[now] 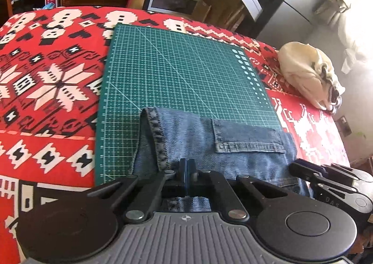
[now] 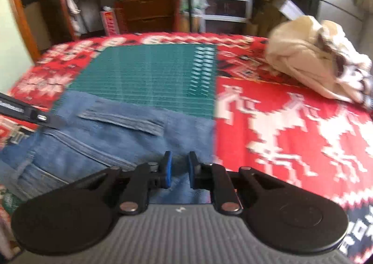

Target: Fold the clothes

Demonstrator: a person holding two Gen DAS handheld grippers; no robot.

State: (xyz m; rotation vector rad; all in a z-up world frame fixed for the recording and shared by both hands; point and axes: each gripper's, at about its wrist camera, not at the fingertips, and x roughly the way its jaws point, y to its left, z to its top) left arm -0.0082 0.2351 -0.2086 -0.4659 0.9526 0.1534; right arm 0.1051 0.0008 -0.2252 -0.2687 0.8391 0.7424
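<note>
Blue jeans (image 1: 186,138) lie folded on the near part of a green cutting mat (image 1: 177,70), a back pocket (image 1: 247,135) facing up and a seam running along their left side. My left gripper (image 1: 186,168) is low over the near denim, its blue pads pressed together; I see no cloth between them. In the right wrist view the jeans (image 2: 116,138) fill the lower left. My right gripper (image 2: 179,170) hovers open over their right edge, with nothing between its fingers. The left gripper's black body (image 2: 35,115) shows at the left edge.
A red, white and black patterned cloth (image 1: 51,82) covers the table under the mat. A crumpled cream garment (image 1: 307,75) lies at the far right of the table (image 2: 321,65). Shelves, drawers and cardboard boxes stand behind the table's far edge.
</note>
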